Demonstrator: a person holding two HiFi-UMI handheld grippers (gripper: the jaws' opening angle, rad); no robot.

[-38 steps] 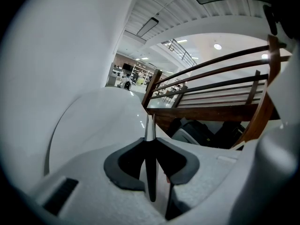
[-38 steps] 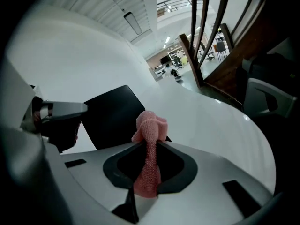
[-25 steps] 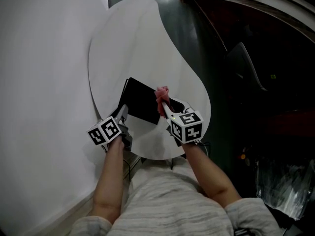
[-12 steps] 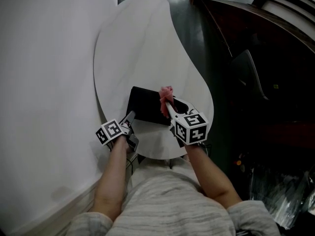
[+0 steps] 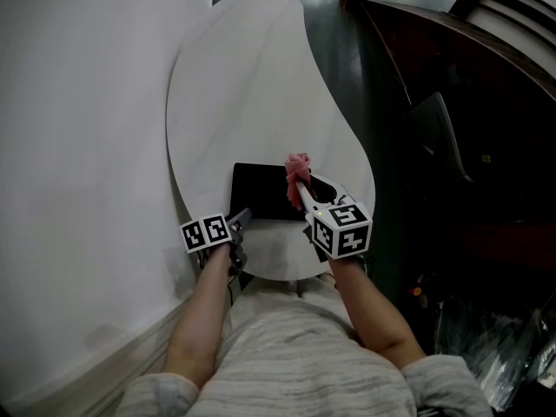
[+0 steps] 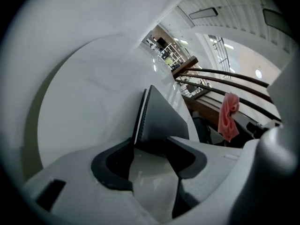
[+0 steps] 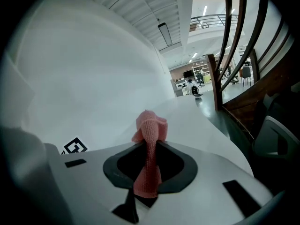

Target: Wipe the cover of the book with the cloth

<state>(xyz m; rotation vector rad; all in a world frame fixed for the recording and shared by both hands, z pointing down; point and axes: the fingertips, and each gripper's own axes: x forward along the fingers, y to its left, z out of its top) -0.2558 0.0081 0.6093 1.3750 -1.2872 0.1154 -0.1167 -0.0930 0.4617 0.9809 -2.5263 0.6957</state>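
1. My left gripper point(image 6: 150, 148) jaws are opening; the black book's point(image 5: 261, 194) near edge sits between their tips, not pressed.
2. My right gripper point(image 7: 149, 149) jaws clamp the pink cloth point(image 7: 150, 123) over the book's right edge.
3. The book lies flat on the white table point(image 5: 252, 85).

The right tool point(image 5: 301, 187) and the cloth point(image 5: 297, 164) cover the right edge of the book point(image 5: 261, 193); the opening jaws of the left tool point(image 6: 150, 147) hide its near end.
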